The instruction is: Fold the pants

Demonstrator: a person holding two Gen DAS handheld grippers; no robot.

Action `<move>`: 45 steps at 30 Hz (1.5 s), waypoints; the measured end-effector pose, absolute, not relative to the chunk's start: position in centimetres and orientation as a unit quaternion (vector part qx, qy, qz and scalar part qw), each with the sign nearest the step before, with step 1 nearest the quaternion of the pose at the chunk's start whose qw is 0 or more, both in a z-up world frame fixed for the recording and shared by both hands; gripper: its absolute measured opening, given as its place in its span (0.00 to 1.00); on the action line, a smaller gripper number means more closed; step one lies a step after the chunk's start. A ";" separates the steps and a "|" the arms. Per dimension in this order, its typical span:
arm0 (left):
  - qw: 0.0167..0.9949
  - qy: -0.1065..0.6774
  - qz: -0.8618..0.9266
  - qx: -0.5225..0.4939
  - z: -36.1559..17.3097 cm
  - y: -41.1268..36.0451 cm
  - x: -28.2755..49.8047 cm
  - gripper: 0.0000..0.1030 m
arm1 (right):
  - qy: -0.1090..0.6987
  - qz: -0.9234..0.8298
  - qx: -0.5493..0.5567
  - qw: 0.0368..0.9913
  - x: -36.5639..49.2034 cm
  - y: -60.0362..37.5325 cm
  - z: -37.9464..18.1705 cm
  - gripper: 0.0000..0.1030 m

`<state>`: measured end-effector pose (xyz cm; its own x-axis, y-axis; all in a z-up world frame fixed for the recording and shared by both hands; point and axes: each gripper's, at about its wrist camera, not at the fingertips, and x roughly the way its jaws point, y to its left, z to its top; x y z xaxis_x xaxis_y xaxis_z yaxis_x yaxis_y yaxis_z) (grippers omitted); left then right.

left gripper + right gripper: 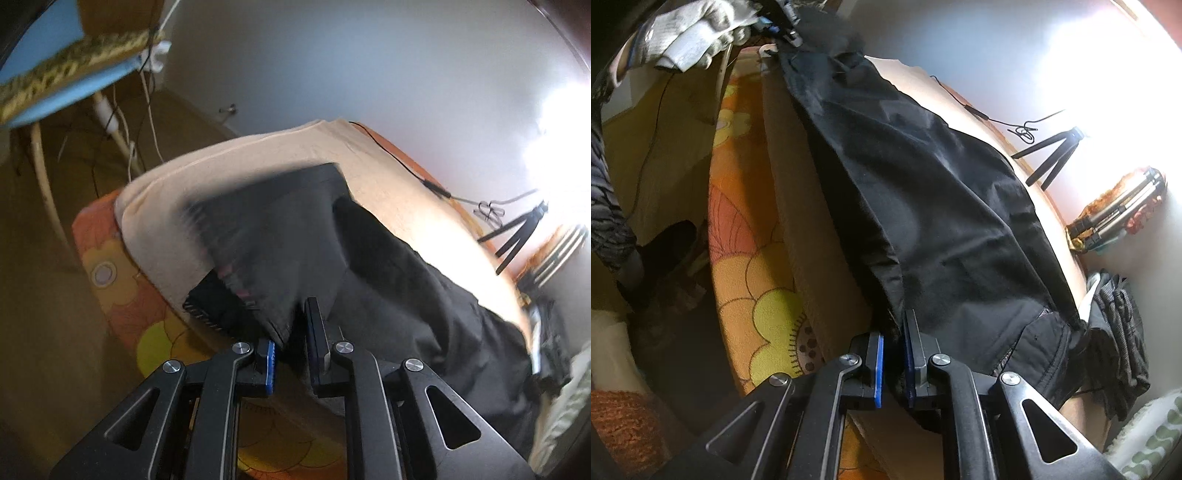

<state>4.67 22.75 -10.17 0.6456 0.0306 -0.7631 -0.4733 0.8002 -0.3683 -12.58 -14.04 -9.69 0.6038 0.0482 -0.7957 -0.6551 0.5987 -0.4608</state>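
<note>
Black pants [388, 266] stretch along the near edge of the beige towel [258, 158] on the floral mattress [110, 295], pinched at opposite ends by left gripper [291, 354] and right gripper [892, 363].

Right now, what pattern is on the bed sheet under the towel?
Orange sheet with big flowers; clearest in right wrist view.

We see a plain pale wall [332, 55] washed out on the right by very bright light [557, 125]. Below it runs a brown floor [44, 229], and a bed with an orange flowered cover [746, 236] under a cream sheet [236, 162]. A small black tripod [1052, 155] stands by the wall.
</note>
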 end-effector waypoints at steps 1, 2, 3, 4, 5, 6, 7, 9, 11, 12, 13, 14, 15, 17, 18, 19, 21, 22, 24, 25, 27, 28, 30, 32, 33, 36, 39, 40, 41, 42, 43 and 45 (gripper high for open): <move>0.862 0.396 0.141 -0.283 -10.2 23.0 4.5 0.12 | 0.393 0.222 -0.384 0.805 -12.6 -14.0 -9.5 0.18; 0.862 0.399 0.134 -0.284 -10.1 22.9 4.5 0.12 | 0.403 0.234 -0.369 0.804 -12.5 -14.1 -9.0 0.26; 0.862 0.399 0.130 -0.283 -10.1 22.8 4.5 0.12 | 0.408 0.243 -0.359 0.804 -12.6 -14.1 -8.6 0.29; 0.863 0.400 0.125 -0.281 -10.1 22.8 4.6 0.12 | 0.408 0.255 -0.346 0.805 -12.8 -14.1 -7.9 0.31; 0.863 0.403 0.121 -0.280 -10.2 22.8 4.8 0.12 | 0.408 0.268 -0.331 0.808 -13.0 -14.2 -7.0 0.31; 0.863 0.405 0.118 -0.278 -10.4 22.8 4.9 0.12 | 0.407 0.281 -0.313 0.811 -13.1 -14.2 -6.0 0.32; 0.864 0.406 0.117 -0.274 -10.5 22.7 4.9 0.12 | 0.403 0.292 -0.298 0.814 -13.2 -14.3 -5.1 0.34; 0.864 0.409 0.116 -0.270 -10.7 22.7 4.8 0.12 | 0.390 0.304 -0.273 0.826 -13.0 -14.5 -3.0 0.41; 0.863 0.411 0.115 -0.270 -10.8 23.0 4.6 0.12 | 0.375 0.298 -0.248 0.842 -11.6 -15.1 -1.2 0.53; 0.863 0.412 0.115 -0.269 -10.9 23.0 4.7 0.12 | 0.373 0.293 -0.240 0.847 -10.6 -15.4 -0.8 0.53; 0.864 0.412 0.116 -0.265 -10.9 22.9 4.6 0.12 | 0.373 0.283 -0.231 0.853 -9.1 -15.7 -0.3 0.53; 0.865 0.412 0.117 -0.262 -10.9 22.9 4.6 0.12 | 0.373 0.277 -0.224 0.857 -7.7 -15.8 0.0 0.53; 0.866 0.412 0.117 -0.259 -10.9 22.8 4.6 0.12 | 0.376 0.273 -0.215 0.859 -6.1 -16.0 0.3 0.53; 0.868 0.412 0.117 -0.253 -10.8 22.6 4.7 0.12 | 0.384 0.274 -0.193 0.861 -2.2 -15.6 0.9 0.54; 0.868 0.411 0.116 -0.251 -10.8 22.5 4.8 0.12 | 0.387 0.272 -0.186 0.861 -0.3 -15.4 1.0 0.54; 0.870 0.411 0.115 -0.248 -10.8 22.4 4.8 0.12 | 0.390 0.266 -0.186 0.862 1.3 -15.2 1.0 0.54; 0.872 0.411 0.112 -0.242 -10.7 22.2 5.0 0.12 | 0.402 0.250 -0.183 0.862 5.2 -14.6 0.3 0.54; 0.873 0.410 0.112 -0.239 -10.7 22.1 5.0 0.12 | 0.413 0.248 -0.174 0.859 6.8 -14.3 -0.2 0.55; 0.873 0.411 0.110 -0.238 -10.8 22.2 5.1 0.12 | 0.443 0.249 -0.143 0.850 10.2 -14.1 -1.7 0.55; 0.873 0.412 0.111 -0.238 -10.9 22.2 5.0 0.12 | 0.455 0.248 -0.129 0.845 11.4 -14.1 -2.5 0.55; 0.872 0.413 0.111 -0.240 -11.1 22.3 5.0 0.11 | 0.481 0.236 -0.105 0.838 13.9 -13.9 -4.3 0.55; 0.872 0.413 0.111 -0.238 -11.1 22.3 5.0 0.11 | 0.500 0.233 -0.085 0.830 15.2 -14.0 -5.5 0.55; 0.874 0.412 0.113 -0.230 -11.0 22.1 5.1 0.11 | 0.519 0.233 -0.060 0.820 16.2 -14.2 -6.8 0.48; 0.878 0.410 0.118 -0.216 -10.8 21.8 5.1 0.11 | 0.529 0.249 -0.034 0.810 16.7 -14.2 -7.6 0.25; 0.880 0.409 0.120 -0.212 -10.7 21.7 5.2 0.11 | 0.529 0.254 -0.027 0.809 16.6 -14.2 -7.8 0.21; 0.883 0.400 0.122 -0.213 -10.4 21.7 5.0 0.11 | 0.513 0.260 -0.047 0.816 15.5 -13.5 -7.1 0.08; 0.887 0.401 0.124 -0.195 -10.4 21.5 5.3 0.11 | 0.470 0.255 -0.084 0.841 14.7 -13.5 -4.6 0.07; 0.886 0.404 0.128 -0.189 -10.6 21.4 5.5 0.11 | 0.458 0.249 -0.092 0.848 14.9 -13.7 -4.0 0.06; 0.884 0.406 0.132 -0.189 -10.8 21.5 5.5 0.11 | 0.458 0.247 -0.094 0.849 15.4 -13.8 -3.9 0.07; 0.881 0.410 0.134 -0.193 -11.1 21.6 5.6 0.11 | 0.465 0.248 -0.091 0.845 16.0 -13.8 -4.1 0.07; 0.879 0.413 0.136 -0.197 -11.2 21.8 5.7 0.11 | 0.471 0.246 -0.094 0.842 16.4 -13.8 -4.5 0.07; 0.876 0.416 0.141 -0.201 -11.3 22.2 5.6 0.11 | 0.477 0.239 -0.117 0.838 16.7 -12.9 -5.2 0.15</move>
